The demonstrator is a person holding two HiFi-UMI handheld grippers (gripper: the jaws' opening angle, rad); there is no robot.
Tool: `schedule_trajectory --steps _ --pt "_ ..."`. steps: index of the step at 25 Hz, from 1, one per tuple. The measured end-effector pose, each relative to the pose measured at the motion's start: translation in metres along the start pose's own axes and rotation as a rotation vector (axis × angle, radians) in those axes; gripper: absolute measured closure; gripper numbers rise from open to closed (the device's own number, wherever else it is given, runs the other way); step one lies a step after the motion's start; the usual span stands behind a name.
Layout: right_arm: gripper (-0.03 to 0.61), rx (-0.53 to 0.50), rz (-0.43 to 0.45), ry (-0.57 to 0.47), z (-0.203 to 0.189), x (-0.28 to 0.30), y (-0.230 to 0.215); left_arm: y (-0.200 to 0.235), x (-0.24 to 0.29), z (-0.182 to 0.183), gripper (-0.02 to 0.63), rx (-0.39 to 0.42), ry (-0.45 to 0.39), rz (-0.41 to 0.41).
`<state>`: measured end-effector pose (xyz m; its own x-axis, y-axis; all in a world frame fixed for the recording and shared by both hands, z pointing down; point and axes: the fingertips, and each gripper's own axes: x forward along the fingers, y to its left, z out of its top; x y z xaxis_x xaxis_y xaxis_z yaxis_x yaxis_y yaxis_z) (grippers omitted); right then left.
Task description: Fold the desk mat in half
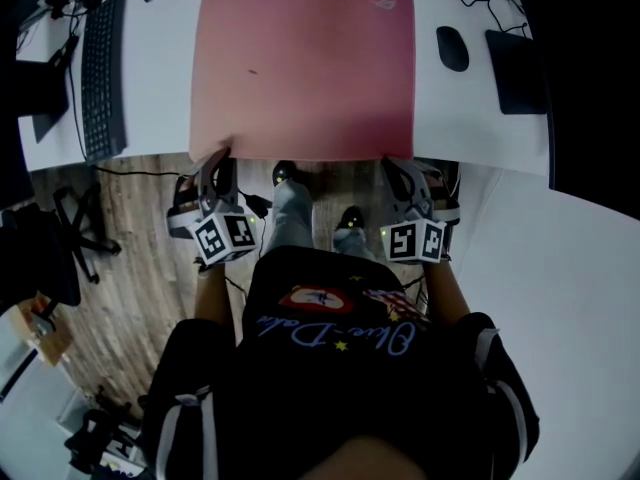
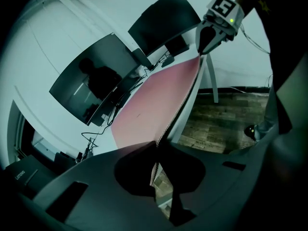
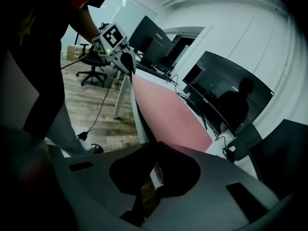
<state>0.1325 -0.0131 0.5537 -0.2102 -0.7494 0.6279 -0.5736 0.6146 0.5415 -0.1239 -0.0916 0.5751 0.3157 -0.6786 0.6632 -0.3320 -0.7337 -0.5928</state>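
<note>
A pink desk mat (image 1: 303,63) lies flat on the white desk (image 1: 160,88), its near edge level with the desk's front edge. My left gripper (image 1: 218,158) is shut on the mat's near left corner. My right gripper (image 1: 393,162) is shut on the near right corner. In the left gripper view the mat's edge (image 2: 168,124) runs from between my closed jaws (image 2: 156,148) across to the right gripper (image 2: 202,52). The right gripper view shows the mat (image 3: 168,114) pinched in its jaws (image 3: 156,148), with the left gripper (image 3: 129,67) at the far corner.
A black keyboard (image 1: 102,78) lies left of the mat; a mouse (image 1: 452,48) and a dark pad (image 1: 515,68) lie to its right. Dark monitors (image 2: 96,81) stand at the desk's back. My legs (image 1: 295,213) stand on the wooden floor (image 1: 140,268), with an office chair (image 1: 70,238) to the left.
</note>
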Motion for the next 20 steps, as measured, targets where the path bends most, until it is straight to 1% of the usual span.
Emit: schedule_trajectory --steps 4,11,16,20 --pt "0.566 0.078 -0.048 0.005 0.01 -0.001 -0.019 0.018 -0.005 0.01 0.595 0.004 -0.052 -0.017" --pt "0.566 0.142 -0.17 0.044 0.025 0.002 -0.059 0.06 0.002 0.037 0.594 0.032 -0.182 -0.028" --pt "0.566 0.127 -0.276 0.071 0.039 0.01 -0.096 0.092 0.015 0.054 0.595 0.077 -0.262 -0.017" --pt "0.566 0.115 -0.346 0.089 0.052 0.015 -0.125 0.114 0.026 0.063 0.595 0.075 -0.303 -0.016"
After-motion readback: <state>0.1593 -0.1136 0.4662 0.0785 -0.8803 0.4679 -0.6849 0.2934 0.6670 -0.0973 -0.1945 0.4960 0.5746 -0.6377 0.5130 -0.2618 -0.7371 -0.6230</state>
